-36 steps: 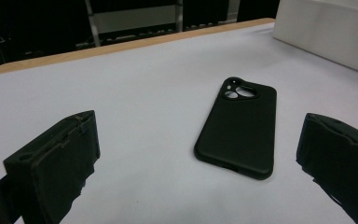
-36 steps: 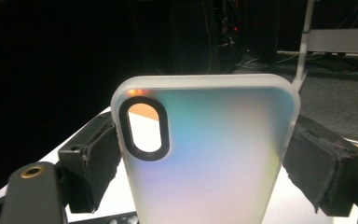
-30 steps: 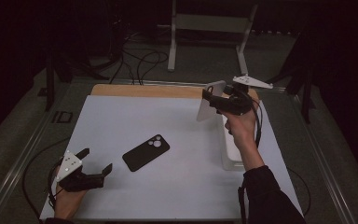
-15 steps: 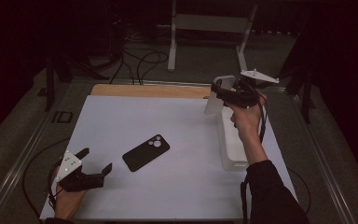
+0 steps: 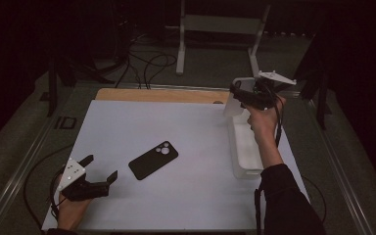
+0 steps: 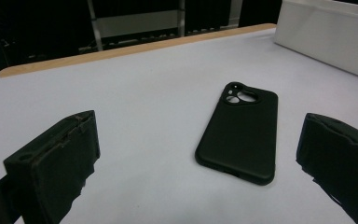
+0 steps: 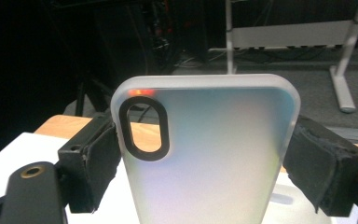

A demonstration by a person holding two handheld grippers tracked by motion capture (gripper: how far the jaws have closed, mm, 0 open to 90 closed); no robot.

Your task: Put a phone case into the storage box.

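High view: left gripper rests at near table edge, jaws released, black case just ahead | right gripper clamps clear case by its side edges, raised over tray far end | keep it upright, grip even | open room mid-table; far edge close.

Left gripper: low at the table's near left corner, jaws spread wide, nothing between them (held in the left hand).
Right gripper: raised off the table at the far right, jaws clamped on a frosted case.
Right forearm: dark sleeve, reaching up from the bottom edge.
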